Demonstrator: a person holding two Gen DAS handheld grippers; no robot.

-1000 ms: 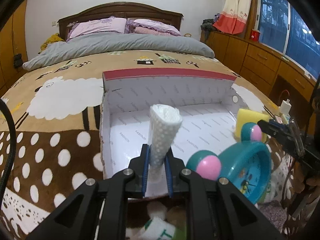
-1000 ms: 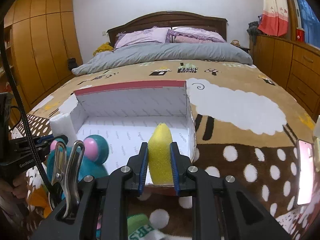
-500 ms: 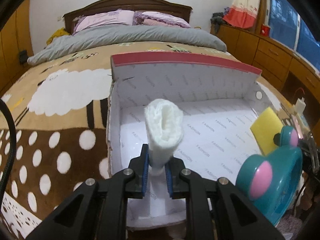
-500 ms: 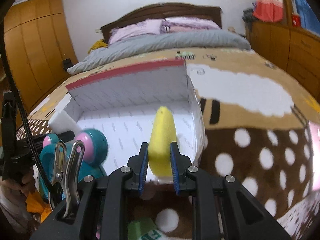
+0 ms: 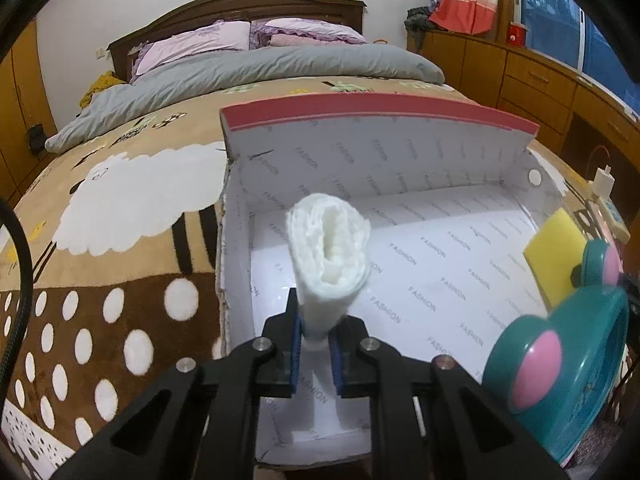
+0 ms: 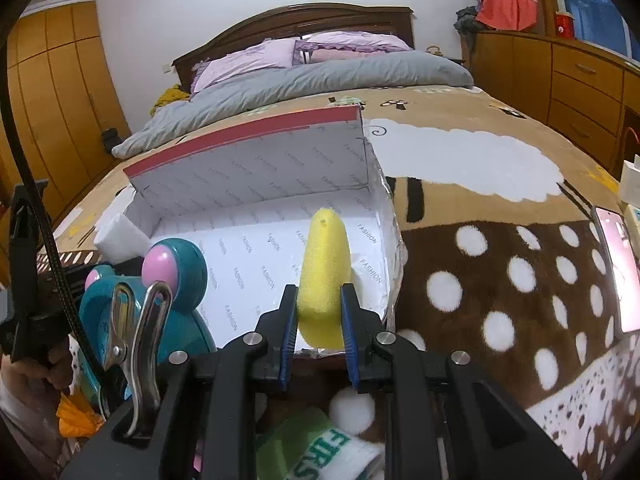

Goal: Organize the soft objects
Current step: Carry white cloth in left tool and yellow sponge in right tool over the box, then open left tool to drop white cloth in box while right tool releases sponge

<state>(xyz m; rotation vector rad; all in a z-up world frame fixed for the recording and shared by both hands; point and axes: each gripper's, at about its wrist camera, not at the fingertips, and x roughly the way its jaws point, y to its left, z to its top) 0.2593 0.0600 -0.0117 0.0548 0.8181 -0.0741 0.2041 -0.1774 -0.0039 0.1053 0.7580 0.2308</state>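
Note:
My left gripper (image 5: 314, 354) is shut on a rolled white cloth (image 5: 328, 256), which stands up above the left part of the open white box (image 5: 440, 276). My right gripper (image 6: 318, 338) is shut on a yellow sponge (image 6: 325, 272), held over the near right corner of the same box (image 6: 260, 264). In the left wrist view that sponge (image 5: 554, 254) shows at the box's right side. The box has a red-edged back wall and lies on the brown dotted bedspread (image 5: 100, 280). Its white floor is bare.
A teal alarm clock with pink bells (image 5: 568, 376) stands at the box's near edge, between the two grippers (image 6: 172, 280). A green and white cloth (image 6: 320, 448) lies below the right gripper. A phone (image 6: 614, 264) lies at the bed's right edge. Wooden drawers (image 5: 540, 80) line the right wall.
The left gripper has carried the rolled cloth forward and down over the box, which now looms larger. The right gripper has rolled slightly and edged nearer, the sponge still in its grip.

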